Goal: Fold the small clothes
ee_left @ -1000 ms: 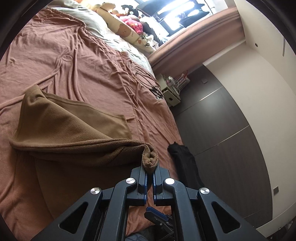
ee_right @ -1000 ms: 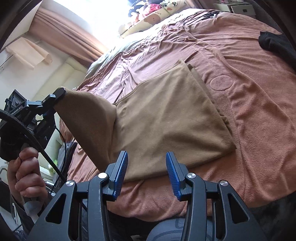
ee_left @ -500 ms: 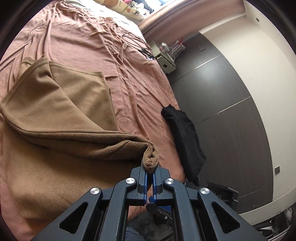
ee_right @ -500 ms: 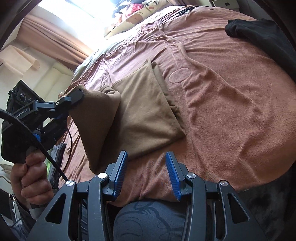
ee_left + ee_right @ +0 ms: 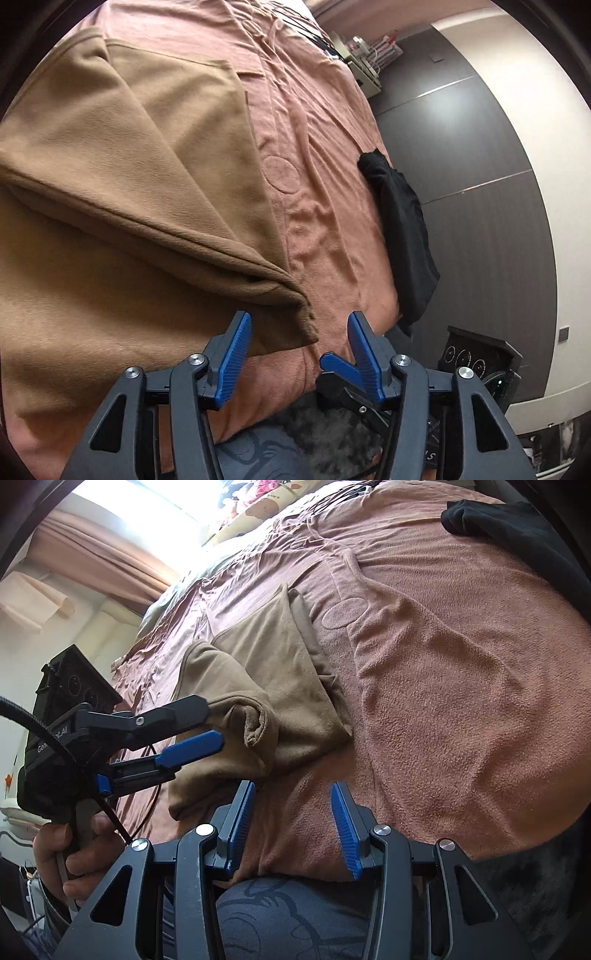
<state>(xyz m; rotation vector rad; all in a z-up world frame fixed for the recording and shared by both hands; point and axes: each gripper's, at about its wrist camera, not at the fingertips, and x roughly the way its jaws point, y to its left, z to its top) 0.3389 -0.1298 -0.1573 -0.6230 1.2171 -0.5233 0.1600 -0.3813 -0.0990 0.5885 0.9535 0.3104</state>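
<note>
A pink-covered bed carries the folded tan cloth. The left gripper, angled down at its near corner, has just been opening, cloth released; the right gripper hovers spread, empty, beside it.

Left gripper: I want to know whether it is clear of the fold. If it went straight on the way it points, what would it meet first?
Probably the brown cloth's folded corner, just ahead between the open left gripper's fingers; depth is uncertain.
</note>
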